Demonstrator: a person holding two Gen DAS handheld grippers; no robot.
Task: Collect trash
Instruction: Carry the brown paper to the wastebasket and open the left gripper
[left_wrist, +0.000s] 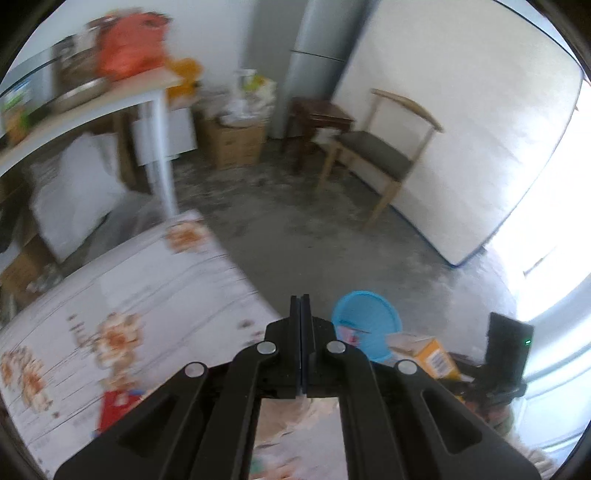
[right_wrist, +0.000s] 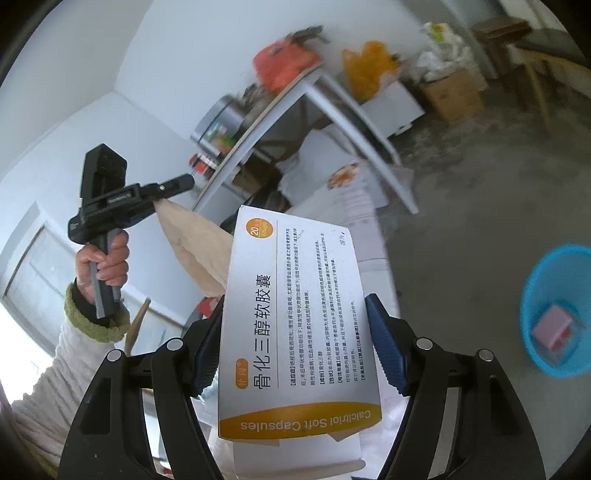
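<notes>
My right gripper (right_wrist: 299, 332) is shut on a white and orange medicine box (right_wrist: 295, 332), held above the table edge. The box also shows in the left wrist view (left_wrist: 428, 354). My left gripper (left_wrist: 304, 306) has its jaws pressed together; in the right wrist view a tan paper piece (right_wrist: 195, 243) hangs from its tip (right_wrist: 162, 197), so it is shut on that paper. A blue bin (right_wrist: 554, 314) stands on the floor at the right with a pink and red packet (right_wrist: 554, 326) inside. The bin also shows in the left wrist view (left_wrist: 369, 321).
A table with a floral white cloth (left_wrist: 147, 314) lies at lower left, a red packet (left_wrist: 118, 406) on it. A wooden chair (left_wrist: 380, 151), dark stool (left_wrist: 321, 118), cardboard box (left_wrist: 232, 140) and white-legged side table (left_wrist: 155, 110) stand around the concrete floor (left_wrist: 314, 236).
</notes>
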